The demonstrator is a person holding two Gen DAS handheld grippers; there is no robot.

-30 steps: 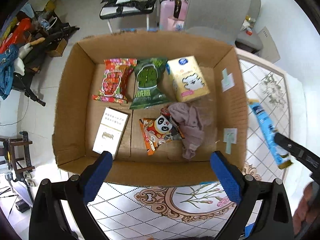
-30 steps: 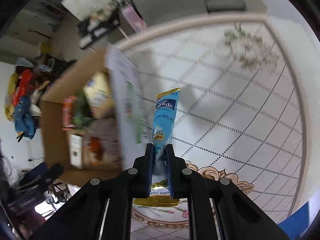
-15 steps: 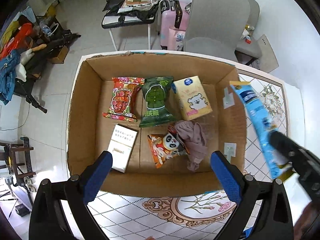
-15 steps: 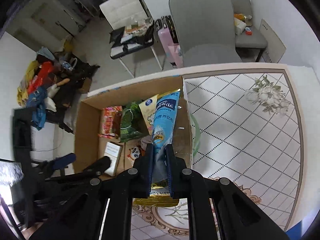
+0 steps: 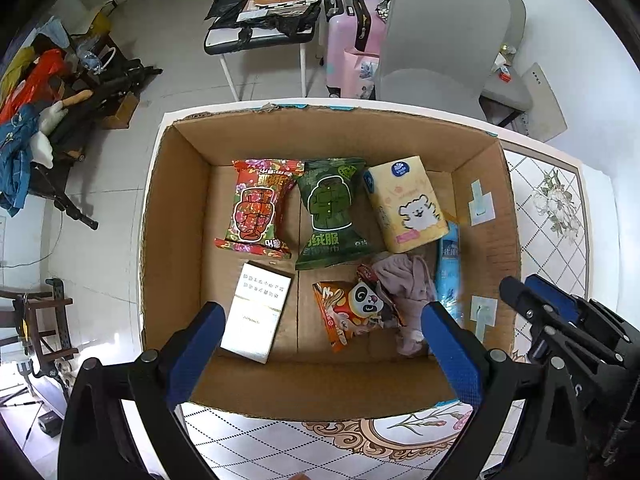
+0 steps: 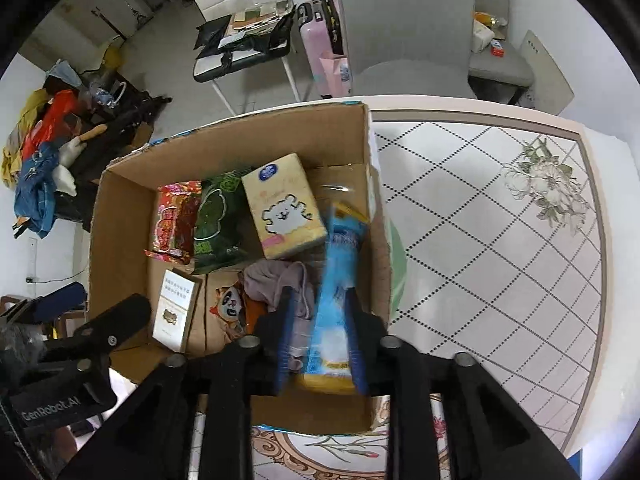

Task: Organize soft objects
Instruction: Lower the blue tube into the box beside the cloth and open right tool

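A cardboard box stands open on the patterned counter, at its left edge near the far-left corner, and the soft things lie on its floor. The blue pouch, long and flat with a gold seal at each end and white print on its face, lies along the box's right wall; it is blurred in the right wrist view, where its near end sits between the parted jaws of the right gripper, and whether the pads touch it cannot be told. From the left wrist view the same pouch runs beside a crumpled mauve cloth. Across the far side of the box lie a red snack packet, a green snack packet and a yellow tissue pack printed with a white bear. Nearer lie a white carton and an orange panda packet, partly under the cloth. The left gripper hovers over the box's near wall, jaws spread wide and holding nothing. A grey chair and a pink suitcase stand beyond the counter's far edge.
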